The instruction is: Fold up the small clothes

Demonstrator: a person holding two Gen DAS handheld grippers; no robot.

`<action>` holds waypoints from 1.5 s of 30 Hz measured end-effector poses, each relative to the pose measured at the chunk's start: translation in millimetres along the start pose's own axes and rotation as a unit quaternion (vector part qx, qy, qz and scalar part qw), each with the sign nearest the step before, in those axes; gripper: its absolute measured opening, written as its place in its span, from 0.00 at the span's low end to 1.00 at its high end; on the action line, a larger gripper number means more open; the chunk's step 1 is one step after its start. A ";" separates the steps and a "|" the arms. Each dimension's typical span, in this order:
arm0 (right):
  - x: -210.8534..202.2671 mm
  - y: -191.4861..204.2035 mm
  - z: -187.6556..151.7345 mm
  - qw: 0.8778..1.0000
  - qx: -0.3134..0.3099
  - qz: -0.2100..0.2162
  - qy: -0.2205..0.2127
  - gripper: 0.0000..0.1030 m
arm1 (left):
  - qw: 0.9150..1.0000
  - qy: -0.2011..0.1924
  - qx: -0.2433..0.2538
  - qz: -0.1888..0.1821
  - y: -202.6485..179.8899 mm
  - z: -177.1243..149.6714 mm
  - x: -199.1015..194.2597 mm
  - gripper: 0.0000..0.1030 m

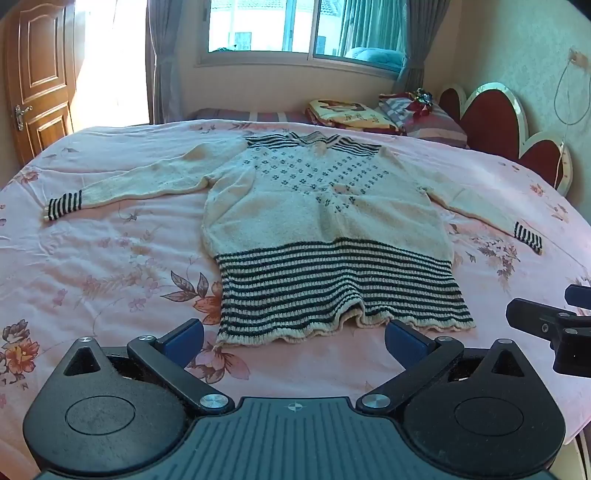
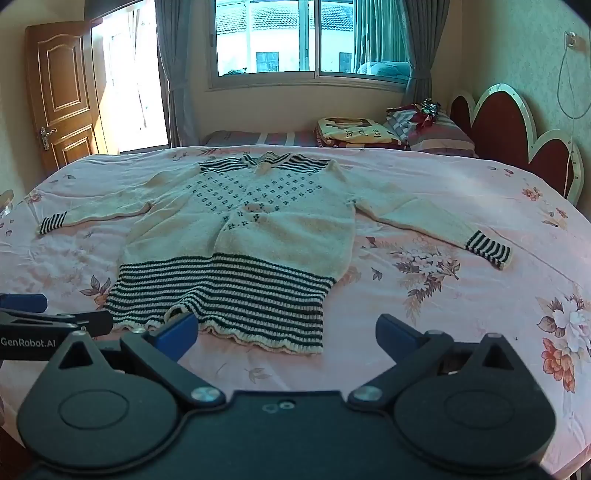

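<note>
Closest in, the left gripper hangs just short of the bed's near edge with its blue-padded fingers spread wide and nothing between them; they frame the wavy striped hem of a cream knitted sweater. The right gripper sits just beside it, equally wide apart and empty, its left finger seen against the hem's near edge, though I cannot tell if it touches the wool. The sweater lies flat, front up, on a pink floral bedsheet, collar pointing toward the window, both sleeves stretched out sideways and ending in striped cuffs. A band of small dark flowers crosses its chest, and a ridge of fabric is rucked up near the middle. Past the collar, folded blankets and a striped pillow rest against the red scalloped headboard. A wooden door stands at the left.
</note>
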State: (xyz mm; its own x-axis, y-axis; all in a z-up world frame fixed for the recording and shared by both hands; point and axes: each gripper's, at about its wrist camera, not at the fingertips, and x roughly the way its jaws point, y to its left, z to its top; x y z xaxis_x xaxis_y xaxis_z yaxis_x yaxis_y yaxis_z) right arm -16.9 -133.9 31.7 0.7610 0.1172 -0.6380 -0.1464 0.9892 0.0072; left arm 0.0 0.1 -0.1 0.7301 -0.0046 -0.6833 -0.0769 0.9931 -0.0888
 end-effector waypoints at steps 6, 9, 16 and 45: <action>-0.4 -1.1 0.0 1.000 -0.001 -0.002 -0.011 0.99 | 1.000 -0.006 0.012 0.009 -4.0 -4.5 -1.2 1.00; -0.6 -1.8 -0.9 1.000 0.000 -0.005 -0.008 0.99 | 1.000 -0.004 0.015 0.009 -7.5 -3.6 2.2 1.00; -1.4 -0.9 -2.5 1.000 -0.003 -0.009 -0.008 0.99 | 1.000 -0.004 0.013 0.006 -4.1 -0.8 -0.5 1.00; 2.5 1.4 -1.3 1.000 -0.001 -0.010 -0.007 0.99 | 1.000 -0.002 0.013 0.008 2.1 0.3 3.6 1.00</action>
State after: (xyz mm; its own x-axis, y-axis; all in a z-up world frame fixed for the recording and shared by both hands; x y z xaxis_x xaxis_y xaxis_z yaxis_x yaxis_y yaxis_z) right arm -16.1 -132.3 29.1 0.7721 0.0992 -0.6277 -0.1326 0.9911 -0.0065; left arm 2.6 2.2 -2.5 0.7311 0.0117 -0.6822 -0.0704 0.9958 -0.0583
